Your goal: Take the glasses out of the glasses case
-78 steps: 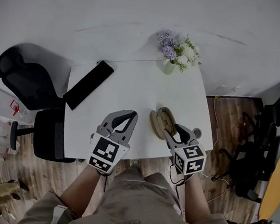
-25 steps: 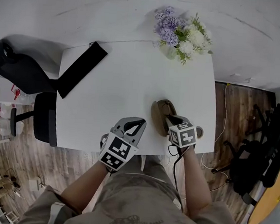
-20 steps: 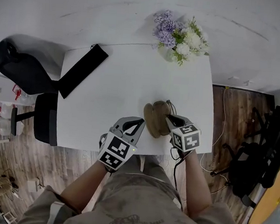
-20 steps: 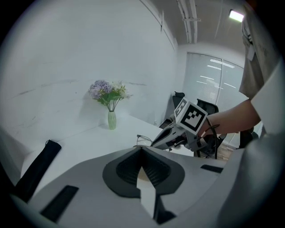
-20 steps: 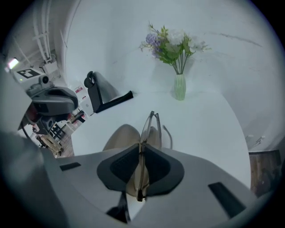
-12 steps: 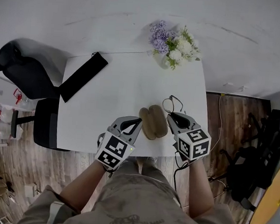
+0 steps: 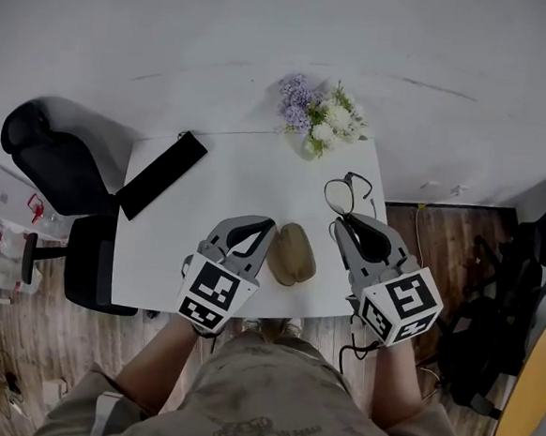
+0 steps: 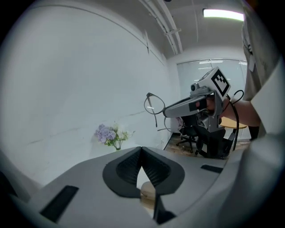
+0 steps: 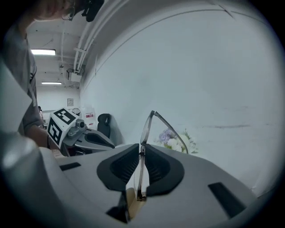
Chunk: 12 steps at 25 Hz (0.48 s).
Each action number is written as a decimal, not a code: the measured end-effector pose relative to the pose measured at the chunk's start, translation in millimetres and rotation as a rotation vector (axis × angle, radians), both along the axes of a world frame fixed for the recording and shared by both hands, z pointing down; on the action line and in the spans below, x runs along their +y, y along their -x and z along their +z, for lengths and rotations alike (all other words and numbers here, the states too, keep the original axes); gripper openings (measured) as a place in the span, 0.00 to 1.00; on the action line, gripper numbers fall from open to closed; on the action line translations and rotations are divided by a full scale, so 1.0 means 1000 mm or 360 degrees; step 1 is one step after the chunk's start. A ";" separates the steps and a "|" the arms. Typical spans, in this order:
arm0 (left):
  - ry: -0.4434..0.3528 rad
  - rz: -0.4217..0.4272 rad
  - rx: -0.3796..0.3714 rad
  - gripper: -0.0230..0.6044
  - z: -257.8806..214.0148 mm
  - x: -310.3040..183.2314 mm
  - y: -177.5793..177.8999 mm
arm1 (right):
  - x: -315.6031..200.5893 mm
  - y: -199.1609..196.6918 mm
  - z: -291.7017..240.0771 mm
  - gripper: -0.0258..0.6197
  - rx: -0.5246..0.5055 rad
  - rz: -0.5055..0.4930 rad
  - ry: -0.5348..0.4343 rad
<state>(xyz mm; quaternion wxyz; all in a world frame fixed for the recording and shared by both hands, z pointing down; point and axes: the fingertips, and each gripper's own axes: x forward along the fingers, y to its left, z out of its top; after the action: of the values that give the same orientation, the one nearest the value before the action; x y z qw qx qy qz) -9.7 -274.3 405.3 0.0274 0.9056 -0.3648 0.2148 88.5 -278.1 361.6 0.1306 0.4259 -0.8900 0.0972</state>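
Observation:
The thin-rimmed glasses (image 7: 344, 192) hang in the air over the table's right side, and my right gripper (image 7: 340, 220) is shut on one of their temples. In the right gripper view the frame (image 9: 149, 129) stands upright between the pads (image 9: 141, 153). The tan glasses case (image 7: 292, 253) lies on the white table (image 7: 239, 177) between the two grippers, and nothing holds it. Just left of the case is my left gripper (image 7: 266, 225), shut and empty, its pads meeting at the tips (image 8: 141, 149). From the left gripper view the lifted glasses (image 8: 153, 105) show against the wall.
A vase of purple and white flowers (image 7: 319, 117) stands at the table's far edge. A black flat strip (image 7: 162, 174) lies at the far left corner. A black office chair (image 7: 51, 162) stands left of the table, and more chairs (image 7: 532, 280) stand to the right.
My right gripper has lifted the glasses out of the case and up above the table. The left gripper has risen too. The case, seen open in two halves before, now shows as one oval.

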 end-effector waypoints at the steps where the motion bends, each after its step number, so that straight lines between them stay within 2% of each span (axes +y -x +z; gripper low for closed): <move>1: -0.0036 -0.0001 0.0011 0.06 -0.011 -0.002 0.000 | 0.001 0.000 -0.012 0.13 -0.0002 -0.0004 -0.0045; 6: -0.0213 0.0010 0.0182 0.06 -0.077 -0.003 -0.001 | 0.013 -0.002 -0.067 0.13 -0.0021 -0.0032 -0.0233; 12: -0.0381 0.0013 0.0301 0.06 -0.137 0.004 -0.003 | 0.032 -0.006 -0.116 0.13 -0.0092 -0.0021 -0.0398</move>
<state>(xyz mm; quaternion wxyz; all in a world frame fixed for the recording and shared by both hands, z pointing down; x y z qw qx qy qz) -6.7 -270.4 268.6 -0.0474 0.9201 -0.3798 0.0835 94.9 -245.6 245.8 0.0514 0.4301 -0.9013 -0.0032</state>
